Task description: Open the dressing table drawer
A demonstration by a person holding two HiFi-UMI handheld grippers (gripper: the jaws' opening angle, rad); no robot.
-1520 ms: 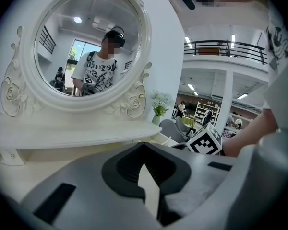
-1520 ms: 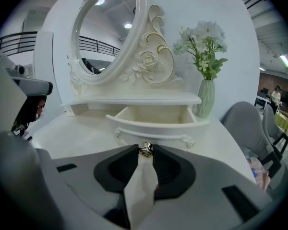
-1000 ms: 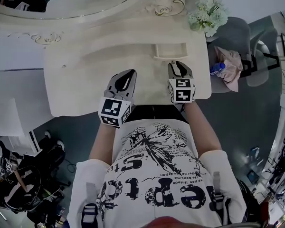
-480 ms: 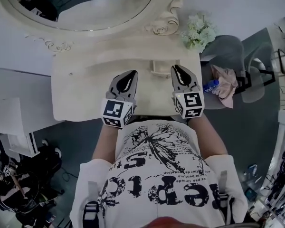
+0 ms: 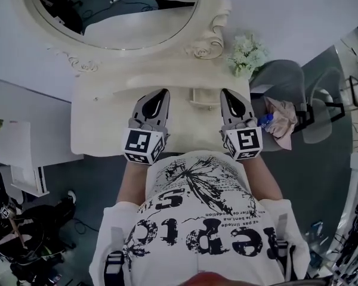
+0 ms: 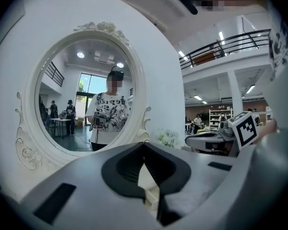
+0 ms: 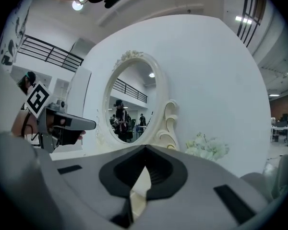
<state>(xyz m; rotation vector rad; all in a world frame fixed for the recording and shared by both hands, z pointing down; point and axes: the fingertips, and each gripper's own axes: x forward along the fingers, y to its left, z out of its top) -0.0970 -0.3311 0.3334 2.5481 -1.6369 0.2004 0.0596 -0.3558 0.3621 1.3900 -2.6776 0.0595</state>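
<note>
The cream dressing table (image 5: 101, 130) stands below me, under its oval mirror (image 5: 119, 11). A small drawer (image 5: 204, 97) stands out from the raised back shelf, between my two grippers. My left gripper (image 5: 161, 92) hovers over the tabletop to the drawer's left, shut and empty. Its own view shows the tips (image 6: 144, 143) meeting, with the drawer (image 6: 151, 195) glimpsed below them. To the drawer's right my right gripper (image 5: 227, 92) has just closed, with nothing between the jaws (image 7: 145, 147). Neither gripper touches the drawer.
White flowers (image 5: 246, 53) sit at the table's back right corner. A grey chair (image 5: 286, 82) at the right holds a pinkish cloth (image 5: 283, 115) and a blue bottle (image 5: 265, 121). Papers and bags lie on the floor at the left (image 5: 18, 154).
Both grippers have risen from the table's front edge and now point more level. The right jaws went from open to shut. The head view shifted, so more of the mirror shows.
</note>
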